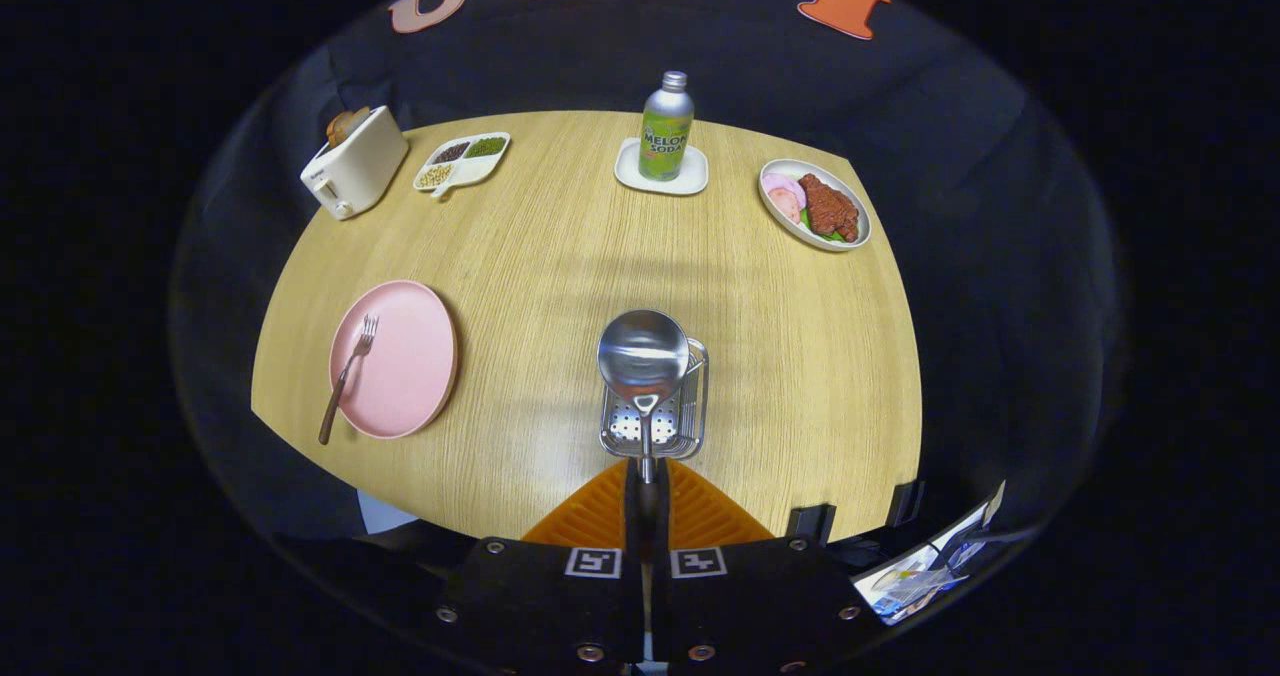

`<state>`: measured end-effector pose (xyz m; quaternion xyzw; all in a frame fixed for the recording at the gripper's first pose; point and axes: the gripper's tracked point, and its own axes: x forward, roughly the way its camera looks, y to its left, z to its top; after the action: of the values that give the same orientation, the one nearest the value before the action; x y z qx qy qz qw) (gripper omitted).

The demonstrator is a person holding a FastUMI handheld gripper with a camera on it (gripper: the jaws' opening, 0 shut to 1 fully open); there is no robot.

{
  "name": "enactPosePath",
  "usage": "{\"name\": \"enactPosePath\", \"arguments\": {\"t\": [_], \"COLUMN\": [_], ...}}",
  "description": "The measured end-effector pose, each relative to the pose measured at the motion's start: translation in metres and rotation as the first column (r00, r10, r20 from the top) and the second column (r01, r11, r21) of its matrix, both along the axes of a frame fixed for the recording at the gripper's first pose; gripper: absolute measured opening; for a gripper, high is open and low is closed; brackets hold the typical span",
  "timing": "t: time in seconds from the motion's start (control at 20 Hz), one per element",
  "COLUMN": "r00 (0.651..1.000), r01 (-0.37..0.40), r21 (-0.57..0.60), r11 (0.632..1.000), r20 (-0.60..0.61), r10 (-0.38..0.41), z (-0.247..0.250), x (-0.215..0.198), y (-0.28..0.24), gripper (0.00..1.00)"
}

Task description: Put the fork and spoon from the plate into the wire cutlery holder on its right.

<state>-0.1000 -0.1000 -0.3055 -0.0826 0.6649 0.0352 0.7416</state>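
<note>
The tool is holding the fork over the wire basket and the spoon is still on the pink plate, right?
Not quite, you swapped them. In the gripper view the tool is shut on the spoon, held over the wire basket. The fork is the one still lying on the pink plate.
</note>
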Motion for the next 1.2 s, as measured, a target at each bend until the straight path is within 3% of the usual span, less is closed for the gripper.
{"name": "enactPosePath", "arguments": {"t": [0.65,1.2], "r00": [0.992,0.992], "r01": [-0.008,0.034], "r21": [-0.029,-0.002], "r11": [1.000,0.999], "r20": [-0.126,-0.119], "r10": [0.005,-0.034], "z": [-0.037,-0.054], "x": [-0.002,0.010], "y": [-0.015,-0.015], "gripper": [0.05,0.08]}}
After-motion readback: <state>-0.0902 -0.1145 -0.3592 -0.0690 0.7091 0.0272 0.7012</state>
